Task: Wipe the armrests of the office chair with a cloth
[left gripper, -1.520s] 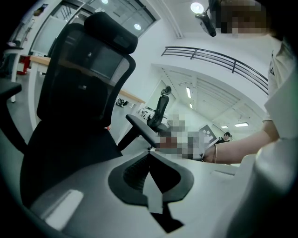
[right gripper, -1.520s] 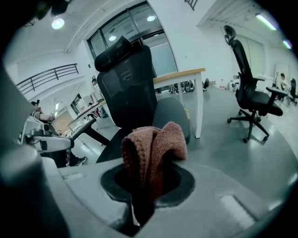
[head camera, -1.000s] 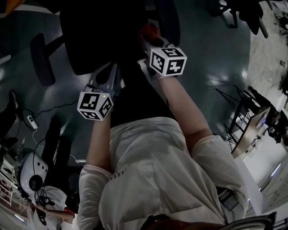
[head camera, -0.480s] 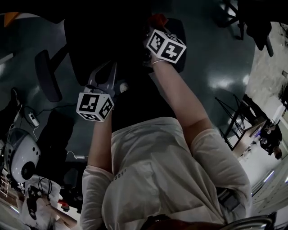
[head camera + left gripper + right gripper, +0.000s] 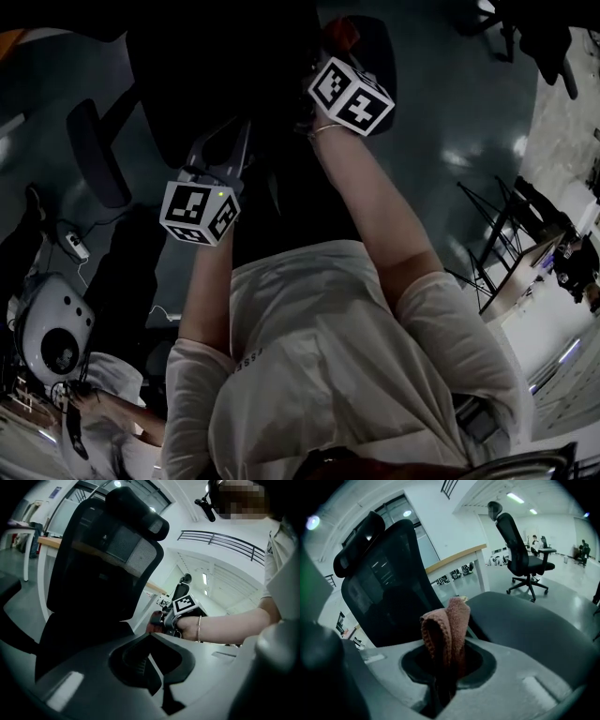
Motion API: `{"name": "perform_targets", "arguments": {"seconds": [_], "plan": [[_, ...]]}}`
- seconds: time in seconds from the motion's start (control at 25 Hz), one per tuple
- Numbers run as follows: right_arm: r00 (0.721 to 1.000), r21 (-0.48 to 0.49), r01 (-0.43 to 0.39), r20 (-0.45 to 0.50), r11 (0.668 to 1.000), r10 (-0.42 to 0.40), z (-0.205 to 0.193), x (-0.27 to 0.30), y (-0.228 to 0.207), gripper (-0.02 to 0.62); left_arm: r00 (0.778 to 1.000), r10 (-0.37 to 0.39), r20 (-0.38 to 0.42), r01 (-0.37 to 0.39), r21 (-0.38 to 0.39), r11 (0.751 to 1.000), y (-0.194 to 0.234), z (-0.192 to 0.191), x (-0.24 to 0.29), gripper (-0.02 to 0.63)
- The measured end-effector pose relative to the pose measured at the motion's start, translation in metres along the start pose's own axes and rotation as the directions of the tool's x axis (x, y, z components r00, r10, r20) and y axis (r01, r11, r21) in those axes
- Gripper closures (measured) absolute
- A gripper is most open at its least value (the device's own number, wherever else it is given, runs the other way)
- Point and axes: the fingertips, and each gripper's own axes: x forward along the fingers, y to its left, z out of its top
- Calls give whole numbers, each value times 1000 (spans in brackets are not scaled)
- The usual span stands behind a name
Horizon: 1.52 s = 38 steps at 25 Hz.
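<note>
Black office chair (image 5: 384, 592) is viewed from close by. Its armrest (image 5: 529, 620) is seen just beside the right gripper (image 5: 445, 663), which is clamped on a folded reddish cloth (image 5: 447, 620), held upright. Left gripper (image 5: 150, 667) is kept closed, empty.

1 cloth (image 5: 449, 625), 2 claws (image 5: 151, 641) (image 5: 446, 667), 2 ofc chairs (image 5: 384, 588) (image 5: 520, 550)

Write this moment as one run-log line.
left gripper: shut, empty | right gripper: shut on cloth | cloth: at chair armrest
</note>
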Motion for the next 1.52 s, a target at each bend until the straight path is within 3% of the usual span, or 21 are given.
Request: {"name": "perform_targets", "arguments": {"seconds": [0.4, 0.84, 1.12, 1.24, 1.36, 1.52], "plan": [[996, 116, 67, 51, 991, -73, -49, -75, -40, 546, 994, -92, -67, 97, 75, 992, -20, -31, -37, 589], [988, 145, 137, 56, 980, -146, -96, -148, -96, 546, 979, -186, -85, 197, 143, 970, -59, -48, -53, 589], [986, 127, 158, 41, 979, -164, -111, -192, -114, 546, 981, -172, -84, 182, 126, 975, -69, -71, -85, 589], [994, 77, 109, 16, 991, -111, -113, -207, -94, 546, 986, -147, -73, 155, 112, 982, -68, -67, -103, 589], [1000, -33, -19, -16, 999, 18, -111, -211, -53, 546, 994, -108, -28, 111, 110, 988, -60, -52, -122, 589], [977, -260, -215, -48, 941, 209, -95, -189, 21, 546, 994, 2, 111, -14, 108, 994, -27, -17, -150, 589]]}}
